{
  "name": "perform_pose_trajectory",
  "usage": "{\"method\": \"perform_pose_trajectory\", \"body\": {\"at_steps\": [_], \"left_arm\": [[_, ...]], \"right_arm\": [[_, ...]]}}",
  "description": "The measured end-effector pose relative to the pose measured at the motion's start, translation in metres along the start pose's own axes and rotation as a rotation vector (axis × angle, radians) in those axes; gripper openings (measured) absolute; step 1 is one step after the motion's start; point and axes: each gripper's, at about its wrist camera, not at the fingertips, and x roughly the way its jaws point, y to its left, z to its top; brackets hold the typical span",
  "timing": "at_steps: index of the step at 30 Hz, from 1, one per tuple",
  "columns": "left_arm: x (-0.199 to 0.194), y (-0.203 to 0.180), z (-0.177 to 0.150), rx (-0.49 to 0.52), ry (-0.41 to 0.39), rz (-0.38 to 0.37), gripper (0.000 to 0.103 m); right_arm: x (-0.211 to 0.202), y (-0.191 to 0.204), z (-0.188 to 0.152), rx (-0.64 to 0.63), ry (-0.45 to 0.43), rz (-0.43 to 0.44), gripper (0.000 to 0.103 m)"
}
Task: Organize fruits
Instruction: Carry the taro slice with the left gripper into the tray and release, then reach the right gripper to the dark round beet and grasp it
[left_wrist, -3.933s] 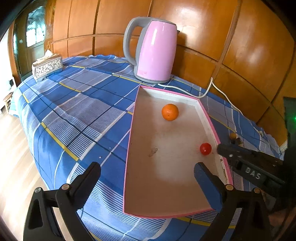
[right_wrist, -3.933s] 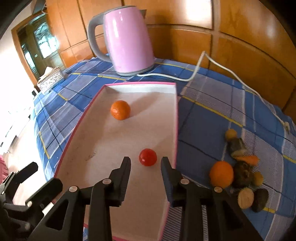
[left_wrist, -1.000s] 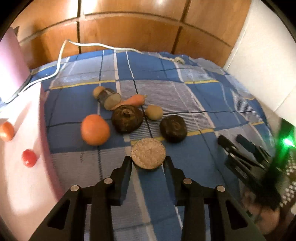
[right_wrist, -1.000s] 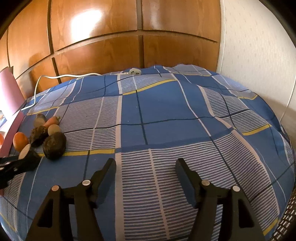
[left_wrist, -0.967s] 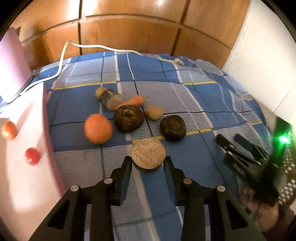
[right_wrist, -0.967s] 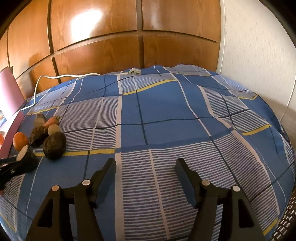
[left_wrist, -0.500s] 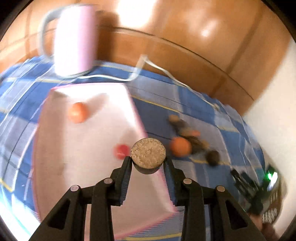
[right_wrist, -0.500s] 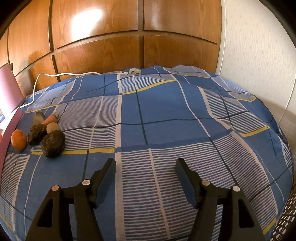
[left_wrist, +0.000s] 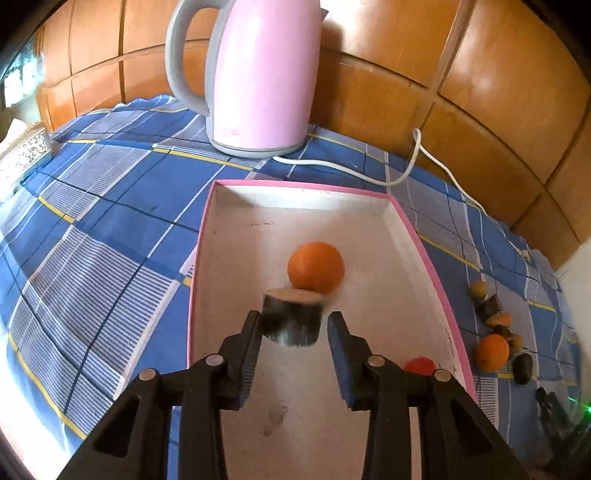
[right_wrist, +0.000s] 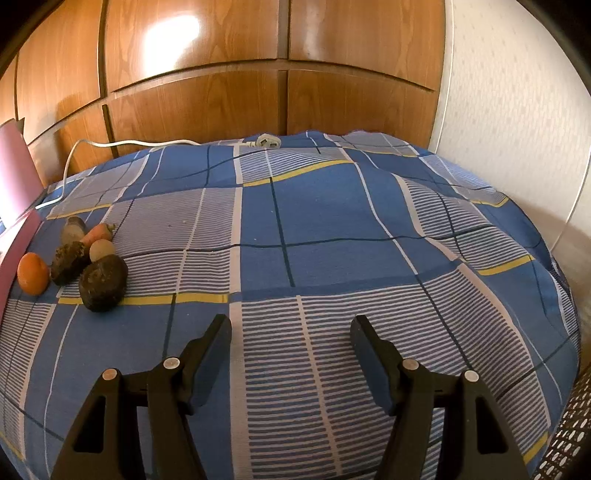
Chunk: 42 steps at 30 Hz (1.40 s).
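The dark cut piece with the pale flat top (left_wrist: 291, 317) sat between the fingers of your left gripper (left_wrist: 294, 328), over the pink-rimmed tray (left_wrist: 424, 243). Your jaws were opening: the left finger still looked to touch the piece, while a gap showed beside the right finger, so the piece was no longer clamped. Just behind it an orange (left_wrist: 316, 266) lay on the tray floor, and a small red fruit (left_wrist: 419, 364) lay near the tray's right wall. Beyond the tray stood the pink kettle (left_wrist: 264, 74) on the blue checked cloth (left_wrist: 110, 206). Off to the right, the remaining pile (right_wrist: 79, 258) lay on the cloth, including a second orange (right_wrist: 32, 274) and a dark round lump (right_wrist: 103, 282). Your right gripper (right_wrist: 291, 336) hung wide apart with nothing between its fingers.
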Motion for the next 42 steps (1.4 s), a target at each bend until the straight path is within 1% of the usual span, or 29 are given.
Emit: {"method": "perform_pose_trajectory", "body": {"at_steps": [1,2,3,6,7,9,11,12,14,20,21,24,29,32,38,42], "left_arm": [[-0.002,0.002,-0.001,0.001,-0.005,0.003,0.056],[-0.005,0.001,-0.003,0.002,-0.017,0.000,0.065],[-0.010,-0.002,-0.006,0.005,-0.031,-0.005,0.066],[-0.020,-0.009,-0.013,0.020,-0.053,0.018,0.066],[-0.024,-0.011,-0.015,0.016,-0.060,0.023,0.068],[-0.035,-0.015,-0.022,0.008,-0.082,0.047,0.073],[-0.045,-0.020,-0.027,0.005,-0.106,0.067,0.082],[-0.050,-0.023,-0.031,0.003,-0.121,0.079,0.085],[-0.059,-0.027,-0.037,-0.007,-0.137,0.092,0.093],[-0.073,-0.036,-0.049,-0.024,-0.139,0.101,0.099],[-0.075,-0.038,-0.052,-0.018,-0.137,0.117,0.099],[-0.078,-0.040,-0.058,-0.015,-0.127,0.129,0.099],[-0.084,-0.042,-0.066,-0.015,-0.111,0.130,0.099],[-0.090,-0.043,-0.069,-0.006,-0.136,0.134,0.102],[-0.099,-0.044,-0.072,-0.008,-0.169,0.113,0.103],[-0.101,-0.044,-0.076,-0.006,-0.195,0.081,0.103]], "right_arm": [[0.000,0.000,0.000,-0.001,0.000,-0.001,0.068],[0.000,0.000,0.000,-0.001,0.001,-0.001,0.068],[0.000,0.000,0.000,-0.001,0.001,-0.001,0.068],[0.000,0.000,0.000,-0.002,0.000,-0.003,0.068],[0.000,0.000,0.000,-0.002,0.000,-0.003,0.068],[0.000,0.000,0.000,-0.001,0.000,-0.002,0.068],[0.000,0.000,0.000,0.002,0.000,0.000,0.068],[0.000,0.000,0.000,0.004,0.000,0.002,0.068],[0.000,-0.001,0.000,0.008,0.000,0.005,0.068],[0.000,-0.002,0.001,0.010,0.005,0.015,0.069],[0.001,-0.002,0.001,0.009,0.007,0.012,0.069],[0.001,-0.001,0.002,0.007,0.015,0.004,0.071],[0.001,-0.002,0.002,0.012,0.022,0.002,0.072],[0.001,-0.001,0.001,0.014,0.023,-0.003,0.073],[-0.001,-0.002,0.000,0.020,0.023,-0.010,0.075],[-0.001,-0.002,0.000,0.023,0.027,-0.014,0.075]]}}
